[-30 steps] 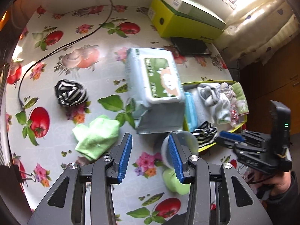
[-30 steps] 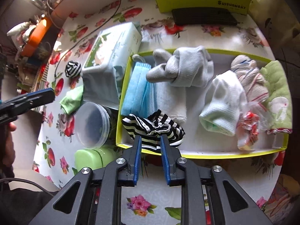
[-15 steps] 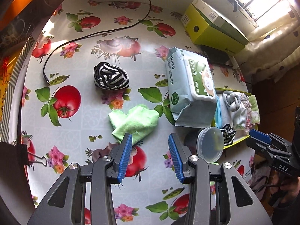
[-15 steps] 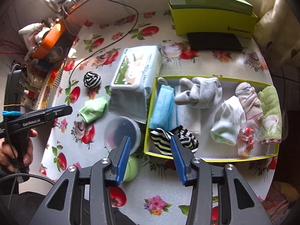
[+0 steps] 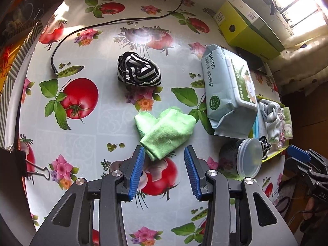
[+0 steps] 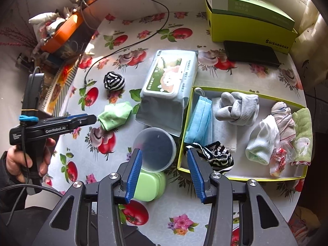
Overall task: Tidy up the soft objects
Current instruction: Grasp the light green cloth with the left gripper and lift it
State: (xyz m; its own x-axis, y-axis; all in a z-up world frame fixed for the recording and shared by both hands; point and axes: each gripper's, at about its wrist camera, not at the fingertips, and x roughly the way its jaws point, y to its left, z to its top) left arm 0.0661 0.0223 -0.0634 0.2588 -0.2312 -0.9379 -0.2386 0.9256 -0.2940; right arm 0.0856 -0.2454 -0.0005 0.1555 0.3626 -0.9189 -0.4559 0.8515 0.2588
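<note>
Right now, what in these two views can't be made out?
- Green case, right wrist view: partly hidden under the clear tub and the right gripper.
- Tray, left wrist view: its contents are squeezed small at the edge, behind the wipes pack.
- Left gripper, right wrist view: side-on, so its opening is unreadable there.
</note>
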